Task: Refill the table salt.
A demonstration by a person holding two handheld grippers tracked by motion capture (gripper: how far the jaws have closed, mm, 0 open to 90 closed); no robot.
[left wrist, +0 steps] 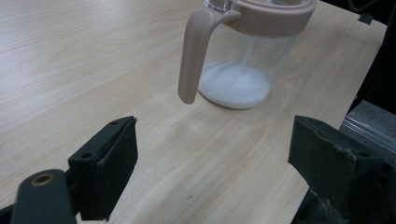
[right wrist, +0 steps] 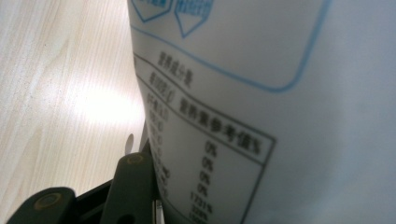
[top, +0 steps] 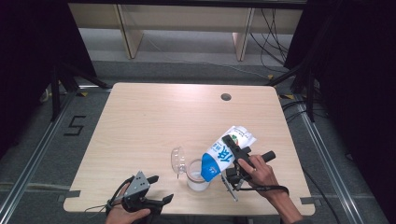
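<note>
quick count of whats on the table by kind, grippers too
bags: 1
jugs: 1
grippers, left and right: 2
total: 4

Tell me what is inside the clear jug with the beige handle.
The clear plastic jug with a beige rim and handle holds a shallow white layer at its bottom, powder or liquid I cannot tell. In the high view the tilted blue-and-white carton covers part of its mouth.

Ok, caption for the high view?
Right gripper tilts a blue-and-white bag over a clear pitcher; left gripper rests open.
</note>
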